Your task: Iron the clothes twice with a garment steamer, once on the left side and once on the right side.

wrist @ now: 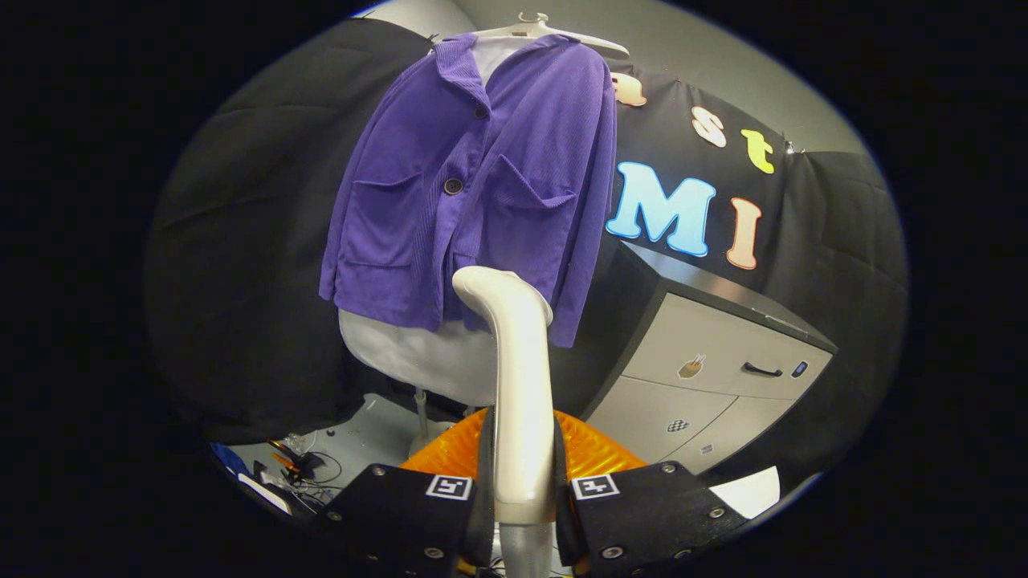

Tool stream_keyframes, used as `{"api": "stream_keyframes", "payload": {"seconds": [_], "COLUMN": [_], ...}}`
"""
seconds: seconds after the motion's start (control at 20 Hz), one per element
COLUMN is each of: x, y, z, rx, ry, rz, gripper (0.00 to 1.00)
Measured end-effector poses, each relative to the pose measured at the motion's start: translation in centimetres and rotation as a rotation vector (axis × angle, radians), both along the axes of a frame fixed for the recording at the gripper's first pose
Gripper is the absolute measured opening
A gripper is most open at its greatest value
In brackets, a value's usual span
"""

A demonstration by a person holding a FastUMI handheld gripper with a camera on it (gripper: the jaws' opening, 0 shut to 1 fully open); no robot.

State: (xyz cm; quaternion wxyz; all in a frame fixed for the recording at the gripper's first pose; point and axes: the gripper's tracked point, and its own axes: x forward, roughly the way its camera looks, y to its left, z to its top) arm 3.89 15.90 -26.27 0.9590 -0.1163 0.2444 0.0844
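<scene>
Gripper view | gripper jaws clamped on steamer; head near jacket hem | risk: snagging fabric; pulling it off hanger

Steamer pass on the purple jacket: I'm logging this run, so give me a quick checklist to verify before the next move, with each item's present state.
1. Claw shut on the cream plastic garment steamer: ok, both fingers press its handle.
2. Steamer head points toward the purple corduroy jacket: ok.
3. Jacket hangs on the white hanger over the pale mannequin torso: ok.
4. Head touching the fabric: cannot tell.
5. Steam coming out: cannot tell.
6. Grey drawer cabinet stands off to the side of the jacket: ok.
</scene>
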Motion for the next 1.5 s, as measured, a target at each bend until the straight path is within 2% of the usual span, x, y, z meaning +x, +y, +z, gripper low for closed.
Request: {"api": "stream_keyframes", "payload": {"seconds": [0.15, 0.35, 0.85, 1.05, 1.2, 1.3, 1.5], "x": [-0.4, 0.4, 5.2, 7.3, 8.9, 10.1, 12.4], "y": [0.6, 2.2, 11.2, 13.8, 15.6, 16.9, 18.3], "z": [3.1, 9.3, 22.1, 27.9, 32.3, 33.4, 32.5], "rx": [0.037, 0.066, 0.163, 0.206, 0.192, 0.173, 0.152], "ry": [-0.033, -0.155, -0.385, -0.524, -0.633, -0.671, -0.645], "rz": [0.017, 0.046, 0.175, 0.189, 0.185, 0.183, 0.161], "gripper": [0.31, 0.31, 0.31, 0.31, 0.31, 0.31, 0.31]}}
